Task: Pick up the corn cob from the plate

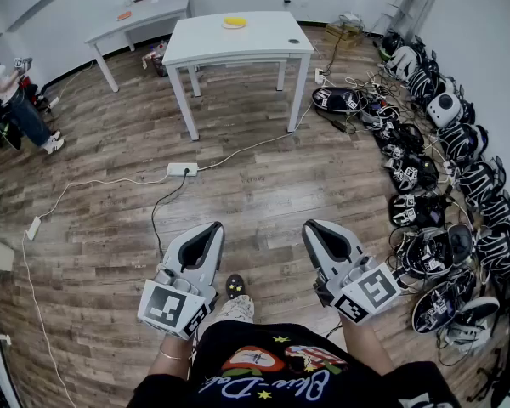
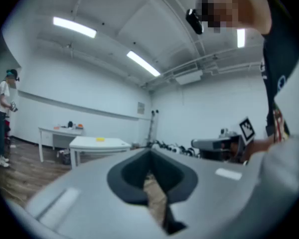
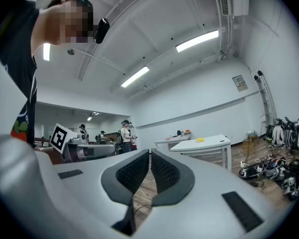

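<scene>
The corn cob [image 1: 235,22] is a small yellow shape on a white table [image 1: 263,41] far across the room; its plate is too small to make out. The cob [image 2: 100,139] also shows in the left gripper view, and in the right gripper view the cob [image 3: 201,140] lies on the same table [image 3: 209,146]. My left gripper [image 1: 216,226] [image 2: 150,153] and right gripper [image 1: 309,226] [image 3: 150,152] are held level in front of my body, far short of the table. Both are shut with nothing between the pads.
Wooden floor lies between me and the table. A power strip [image 1: 182,169] and cables cross it. Many black and white devices [image 1: 425,168] line the right wall. A second table [image 1: 144,11] stands back left, and a person [image 1: 8,92] stands at the left edge.
</scene>
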